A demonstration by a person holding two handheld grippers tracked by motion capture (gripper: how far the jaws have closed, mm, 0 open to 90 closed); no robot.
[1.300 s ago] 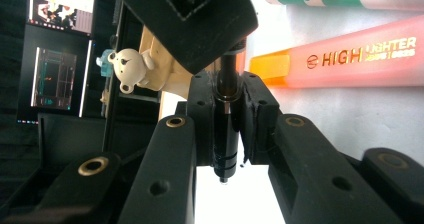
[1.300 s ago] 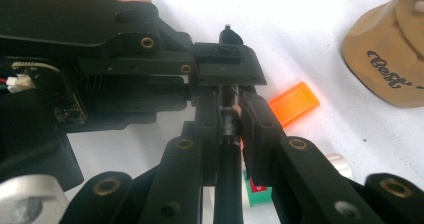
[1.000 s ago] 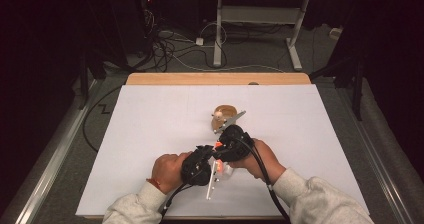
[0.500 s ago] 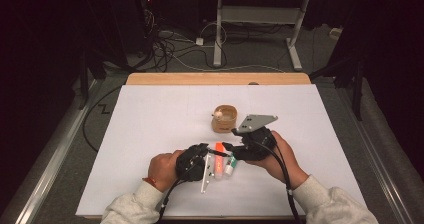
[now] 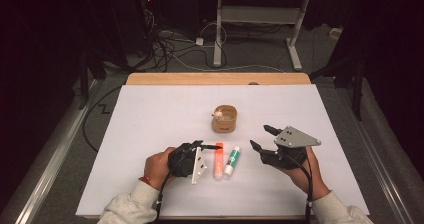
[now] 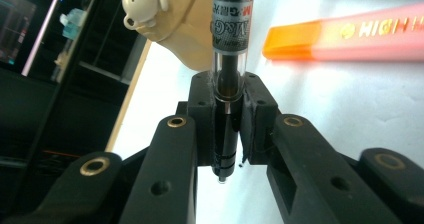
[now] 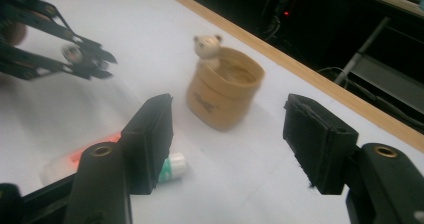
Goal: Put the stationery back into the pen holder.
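Observation:
My left gripper (image 5: 196,146) is shut on a clear-barrelled black pen (image 6: 227,59), clamped upright between its pads. The pen (image 5: 204,147) sticks out toward an orange highlighter (image 5: 218,160) that lies flat on the white table. A green-and-white glue stick (image 5: 231,160) lies just right of the highlighter. A round wooden cup (image 5: 225,118) with a small bear figure (image 7: 207,45) on its rim stands behind them. My right gripper (image 5: 260,136) is open and holds nothing, to the right of the glue stick (image 7: 172,166), facing the cup (image 7: 225,91).
The white sheet (image 5: 150,114) covers the table, with a wooden strip (image 5: 215,79) along the far edge. Cables and a desk frame (image 5: 220,24) lie on the dark floor beyond. The highlighter (image 6: 350,34) and cup (image 6: 185,29) sit close ahead of the left jaws.
My right gripper has pulled away to the right from the left gripper and now stands open. The highlighter and glue stick lie uncovered between the two. The left gripper has barely moved.

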